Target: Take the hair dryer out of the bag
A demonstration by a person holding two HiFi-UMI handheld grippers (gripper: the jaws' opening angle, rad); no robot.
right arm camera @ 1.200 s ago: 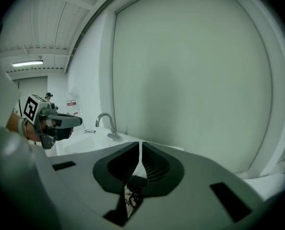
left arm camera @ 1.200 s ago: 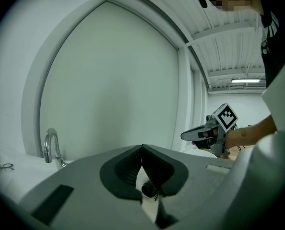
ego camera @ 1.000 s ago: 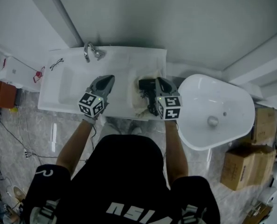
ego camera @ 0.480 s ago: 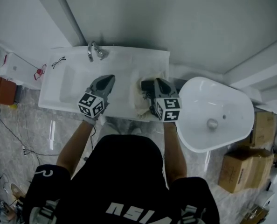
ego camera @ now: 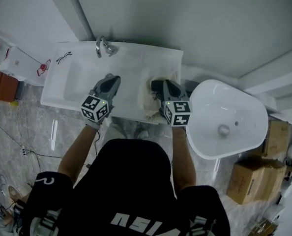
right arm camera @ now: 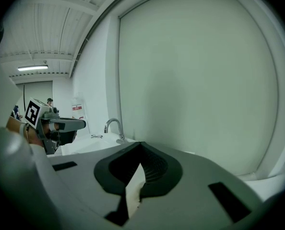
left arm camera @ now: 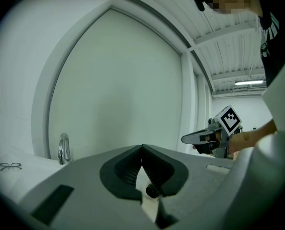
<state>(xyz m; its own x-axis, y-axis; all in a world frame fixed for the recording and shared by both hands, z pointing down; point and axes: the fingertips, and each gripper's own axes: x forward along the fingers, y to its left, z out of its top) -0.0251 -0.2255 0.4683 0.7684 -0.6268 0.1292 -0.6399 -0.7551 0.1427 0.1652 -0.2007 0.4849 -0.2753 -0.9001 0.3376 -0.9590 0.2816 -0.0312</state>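
Observation:
A cream bag (ego camera: 147, 102) lies crumpled on the right end of the white counter (ego camera: 131, 65). A black hair dryer (ego camera: 155, 86) shows in its open top, mostly hidden by my right gripper (ego camera: 161, 83), which hovers over it, shut and empty. My left gripper (ego camera: 114, 78) is shut and empty too, above the counter's middle beside the basin. In the left gripper view its jaws (left arm camera: 142, 147) meet with nothing between them, and the right gripper (left arm camera: 200, 138) shows at the right. The right gripper's jaws (right arm camera: 141, 143) also meet; the left gripper (right arm camera: 68, 124) is at the left.
A chrome faucet (ego camera: 102, 47) stands at the back of the basin, in front of a pale wall. Glasses (ego camera: 62, 58) lie on the counter's far left. A white toilet bowl (ego camera: 224, 119) sits right of the counter, with cardboard boxes (ego camera: 249, 181) on the floor beyond.
Both grippers have drifted a little to the left over the counter. Their jaws have stayed shut and the bag has not moved.

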